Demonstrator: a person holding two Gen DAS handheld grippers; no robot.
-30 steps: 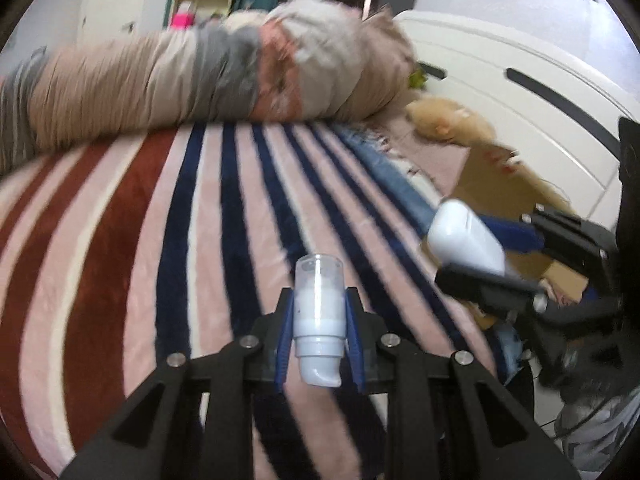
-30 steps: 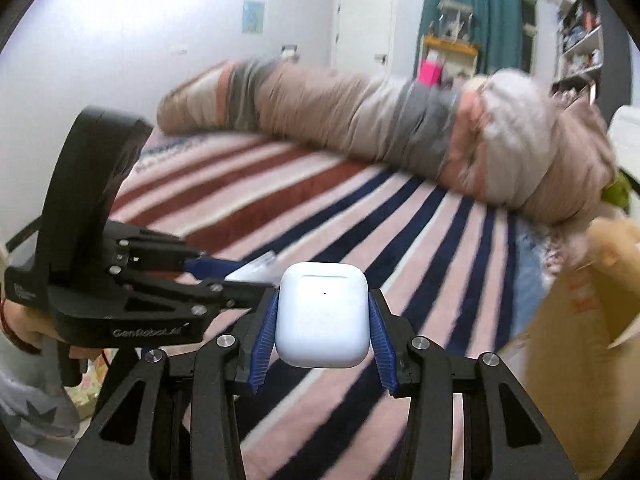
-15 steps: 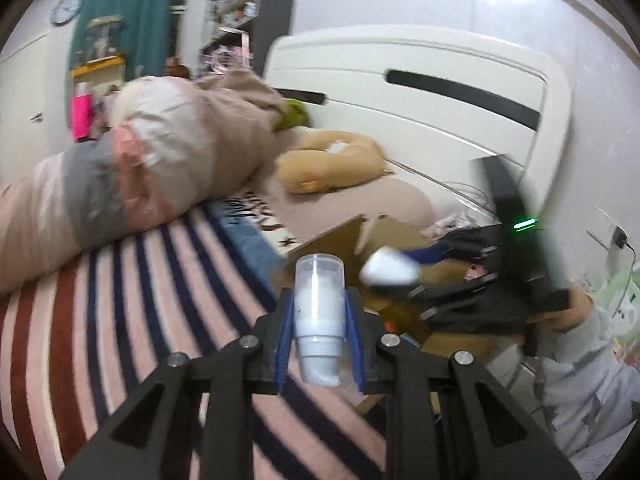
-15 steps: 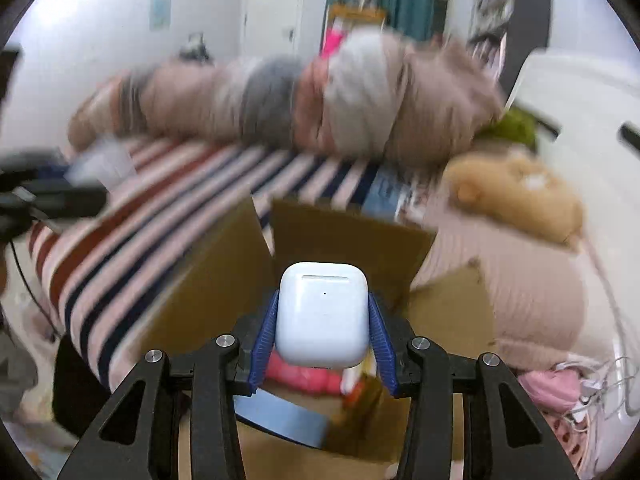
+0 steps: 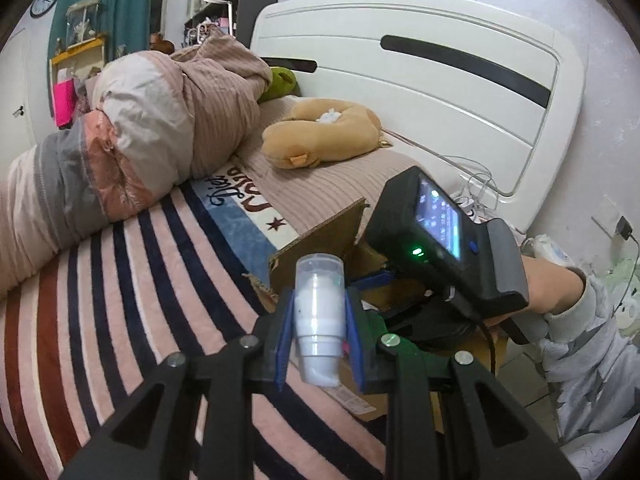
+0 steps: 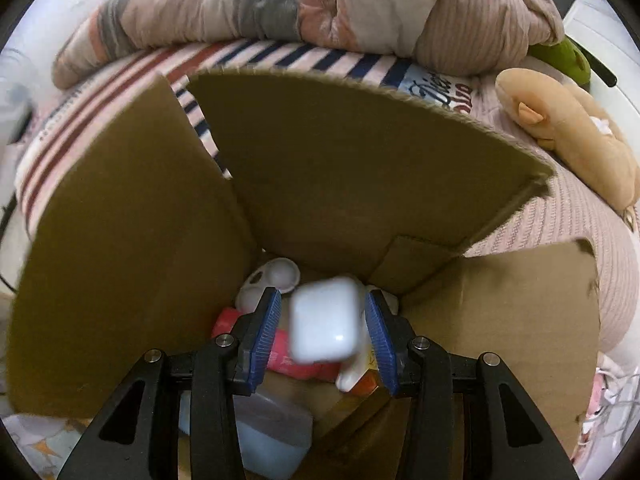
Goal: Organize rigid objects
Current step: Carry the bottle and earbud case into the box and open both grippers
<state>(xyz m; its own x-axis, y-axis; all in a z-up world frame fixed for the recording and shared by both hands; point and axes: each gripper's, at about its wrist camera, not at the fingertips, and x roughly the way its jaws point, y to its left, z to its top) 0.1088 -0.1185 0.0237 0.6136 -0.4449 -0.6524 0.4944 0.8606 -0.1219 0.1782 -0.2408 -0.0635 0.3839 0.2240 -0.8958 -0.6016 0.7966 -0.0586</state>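
Observation:
My left gripper (image 5: 319,312) is shut on a small white pump bottle with a clear cap (image 5: 319,312), held over the striped bed beside the cardboard box (image 5: 320,240). My right gripper (image 6: 323,330) is open above the open cardboard box (image 6: 352,168). A white earbuds case (image 6: 323,322) hangs blurred and tilted between its blue pads (image 6: 266,332), touching neither. Inside the box lie a white round object (image 6: 276,276), a pink item (image 6: 296,360) and a pale blue container (image 6: 268,436). The right gripper's body (image 5: 448,248) shows over the box in the left wrist view.
A rolled duvet (image 5: 132,128) lies along the back of the striped bed (image 5: 120,300). A tan plush pillow (image 5: 324,136) lies by the white headboard (image 5: 420,68). Box flaps (image 6: 120,240) stand up around the opening. Cables (image 5: 476,184) lie at the headboard.
My right gripper moved over the box, tipped down and opened, letting the earbuds case go. My left gripper swung right towards the box with the pump bottle still held.

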